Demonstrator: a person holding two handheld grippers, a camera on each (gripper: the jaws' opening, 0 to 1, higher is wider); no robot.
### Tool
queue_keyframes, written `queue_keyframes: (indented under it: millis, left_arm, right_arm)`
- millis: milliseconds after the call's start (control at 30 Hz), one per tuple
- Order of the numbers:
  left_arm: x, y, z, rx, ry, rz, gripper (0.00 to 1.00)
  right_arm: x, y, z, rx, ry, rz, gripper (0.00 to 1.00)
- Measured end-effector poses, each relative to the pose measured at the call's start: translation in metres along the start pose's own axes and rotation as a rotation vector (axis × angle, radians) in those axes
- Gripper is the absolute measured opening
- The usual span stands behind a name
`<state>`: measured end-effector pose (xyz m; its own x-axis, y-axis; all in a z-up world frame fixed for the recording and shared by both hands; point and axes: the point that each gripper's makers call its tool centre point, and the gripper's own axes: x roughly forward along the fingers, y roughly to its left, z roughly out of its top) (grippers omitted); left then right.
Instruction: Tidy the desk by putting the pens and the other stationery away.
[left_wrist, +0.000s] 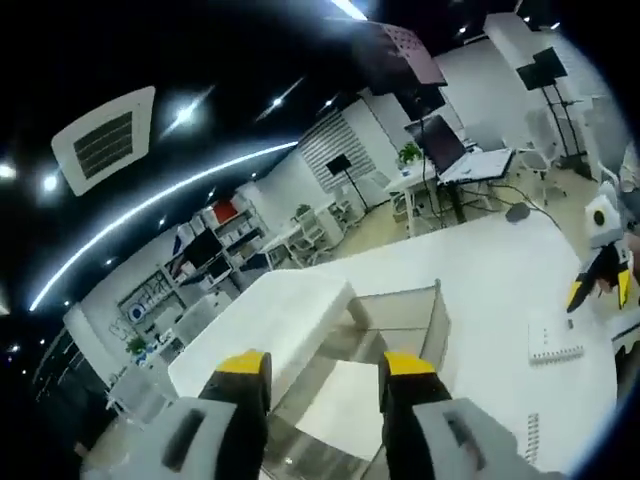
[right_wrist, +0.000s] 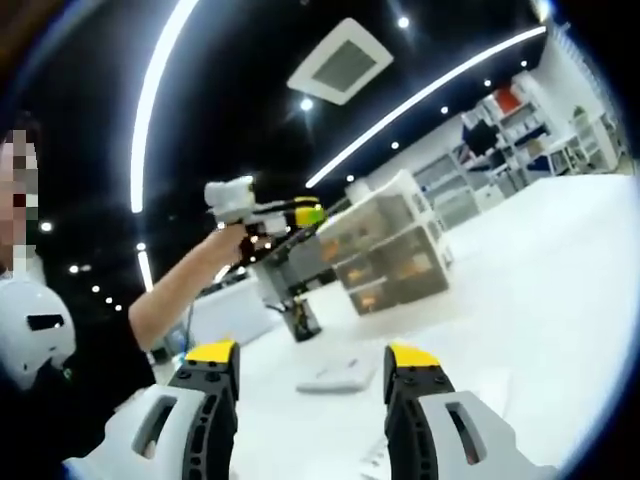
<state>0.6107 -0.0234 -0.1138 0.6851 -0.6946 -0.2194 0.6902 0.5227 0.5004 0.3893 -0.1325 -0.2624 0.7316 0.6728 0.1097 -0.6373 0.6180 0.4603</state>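
With both our left gripper (left_wrist: 327, 368) and right gripper (right_wrist: 312, 356) gaping empty above the desk (left_wrist: 480, 270), we risk knocking the drawer unit (right_wrist: 385, 255) when reaching down.

Left hand-held gripper (left_wrist: 327, 367) jaws apart and empty, right hand-held gripper (right_wrist: 312, 357) likewise, forearm (right_wrist: 180, 285) raised

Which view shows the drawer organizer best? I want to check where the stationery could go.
The right gripper view: the drawer organizer stands whole on the white desk, its stacked translucent drawers facing the camera. The left gripper view looks down on it from close above, giving its white top and a clear compartment, partly behind the jaws.
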Motion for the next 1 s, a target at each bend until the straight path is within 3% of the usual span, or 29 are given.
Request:
queue_keyframes:
  millis: [333, 567, 1000]
  left_arm:
    - [-0.043, -0.021, 0.012, 0.008, -0.092, 0.003, 0.47]
    - [-0.07, -0.037, 0.01, -0.045, -0.162, 0.0, 0.47]
    - [-0.125, -0.074, -0.023, -0.163, -0.252, -0.011, 0.52]
  right_arm:
    - [0.009, 0.009, -0.003, -0.001, 0.012, 0.021, 0.55]
    - [0.016, 0.015, -0.006, -0.006, 0.027, 0.034, 0.55]
    - [0.024, 0.017, -0.009, -0.025, 0.054, 0.029, 0.56]
